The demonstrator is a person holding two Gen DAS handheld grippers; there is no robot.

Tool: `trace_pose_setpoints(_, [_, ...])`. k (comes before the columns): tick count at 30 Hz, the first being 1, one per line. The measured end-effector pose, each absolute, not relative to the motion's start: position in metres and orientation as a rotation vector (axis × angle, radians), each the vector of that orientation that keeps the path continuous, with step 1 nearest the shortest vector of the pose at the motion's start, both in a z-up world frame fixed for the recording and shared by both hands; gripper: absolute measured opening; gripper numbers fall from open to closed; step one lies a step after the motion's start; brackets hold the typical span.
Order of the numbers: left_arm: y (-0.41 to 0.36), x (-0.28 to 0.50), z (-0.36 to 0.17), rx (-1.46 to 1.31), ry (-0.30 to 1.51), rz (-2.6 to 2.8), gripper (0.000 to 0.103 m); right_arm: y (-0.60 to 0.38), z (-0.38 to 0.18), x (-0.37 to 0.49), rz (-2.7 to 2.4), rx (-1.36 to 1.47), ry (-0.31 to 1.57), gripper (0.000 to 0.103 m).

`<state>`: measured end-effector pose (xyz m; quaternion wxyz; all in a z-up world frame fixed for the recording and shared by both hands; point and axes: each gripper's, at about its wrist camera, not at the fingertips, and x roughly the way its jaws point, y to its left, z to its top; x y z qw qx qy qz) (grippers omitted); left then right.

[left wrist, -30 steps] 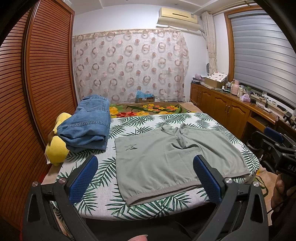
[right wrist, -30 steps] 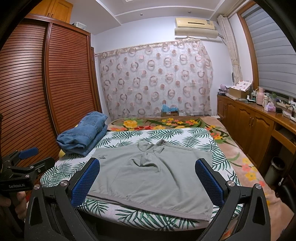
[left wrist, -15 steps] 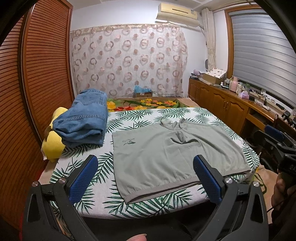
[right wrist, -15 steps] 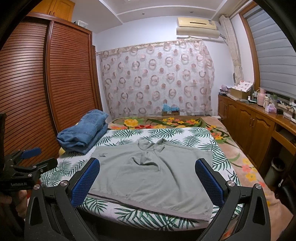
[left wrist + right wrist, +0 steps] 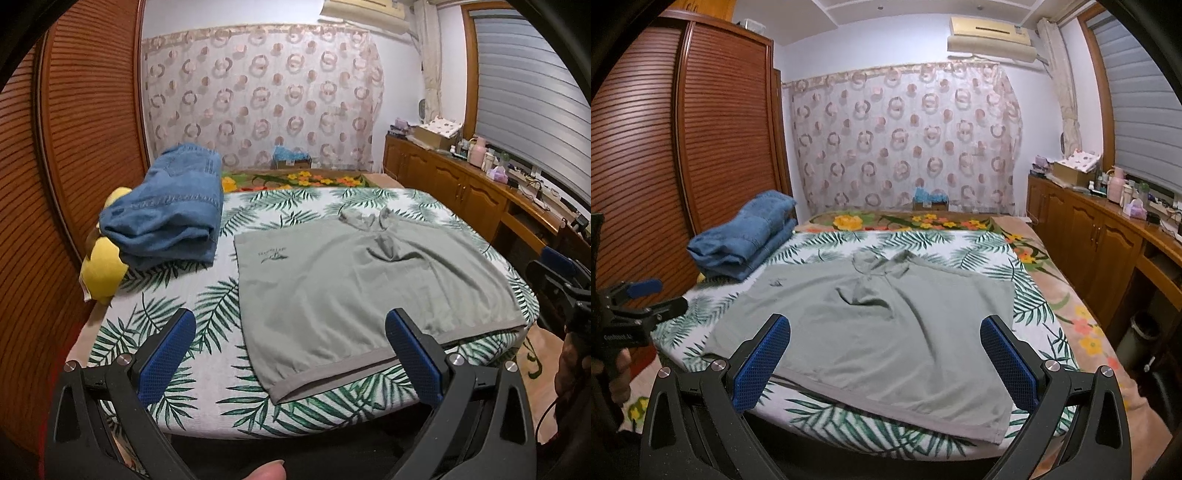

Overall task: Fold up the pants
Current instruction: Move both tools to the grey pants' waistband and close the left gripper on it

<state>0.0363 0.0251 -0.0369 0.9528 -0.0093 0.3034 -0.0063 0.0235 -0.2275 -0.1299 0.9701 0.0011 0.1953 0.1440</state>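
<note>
Left wrist view: a sage-green, soft knit garment with a ribbed grey hem (image 5: 354,291) is seen spread flat on a bed covered by a white sheet printed with green palm leaves (image 5: 207,317); its hem lies near the front edge of the bed. It is taken to be the thing to be folded, though its cut cannot be made out with certainty. A folded stack of blue denim (image 5: 170,218) rests on a yellow cushion (image 5: 103,269), apart from the green garment, at the far left of the bed.

Both tools are held short of the bed, and nothing is gripped. The left gripper (image 5: 290,354) is shown with its blue-padded jaws spread wide; the right gripper (image 5: 886,354) is likewise spread and empty.

The fabric is judged to be light, limp and thin, so it would be expected to sag and drag when lifted, and to slide readily over the sheet. Puckers are visible near its far middle (image 5: 864,288). A hold is best taken at the two near hem corners, where the ribbed band gives thicker material to pinch. A shallow pinch could catch the sheet beneath as well.
</note>
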Motion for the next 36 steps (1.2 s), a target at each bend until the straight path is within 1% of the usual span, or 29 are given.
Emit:
trace_pose_setpoints(9, [0.038,0.047,-0.062,-0.027,0.676,-0.031,0.103,-0.227,-0.145,0.051,0.252,-0.024,0.502,0.103])
trace_pose_setpoints(19, [0.061,0.047,-0.083,-0.059,0.718,-0.040,0.102,-0.209,-0.149,0.059,0.240,-0.086,0.588,0.103])
trace_pose_setpoints(22, [0.063,0.047,-0.090,-0.065,0.739,-0.062,0.097,-0.206,-0.149,0.058,0.238,-0.098,0.615,0.103])
trace_pose_setpoints(24, [0.066,0.047,-0.095,-0.079,0.754,-0.075,0.090,-0.204,-0.147,0.056,0.236,-0.101,0.626,0.103])
trace_pose_setpoints(25, [0.068,0.047,-0.095,-0.089,0.760,-0.081,0.089,-0.203,-0.146,0.056,0.233,-0.105,0.632,0.103])
trace_pose_setpoints(27, [0.070,0.047,-0.097,-0.114,0.769,-0.099,0.080,-0.203,-0.149,0.056,0.213,-0.122,0.651,0.103])
trace_pose_setpoints(28, [0.071,0.047,-0.097,-0.117,0.771,-0.098,0.079,-0.205,-0.147,0.054,0.219,-0.107,0.643,0.103])
trace_pose_setpoints(29, [0.072,0.047,-0.098,-0.115,0.773,-0.098,0.074,-0.206,-0.146,0.051,0.224,-0.094,0.648,0.103])
trace_pose_setpoints(31, [0.072,0.047,-0.099,-0.105,0.784,-0.100,0.071,-0.207,-0.142,0.047,0.226,-0.091,0.636,0.103])
trace_pose_setpoints(36, [0.069,0.043,-0.103,-0.086,0.803,-0.119,0.052,-0.206,-0.137,0.030,0.226,-0.087,0.607,0.103])
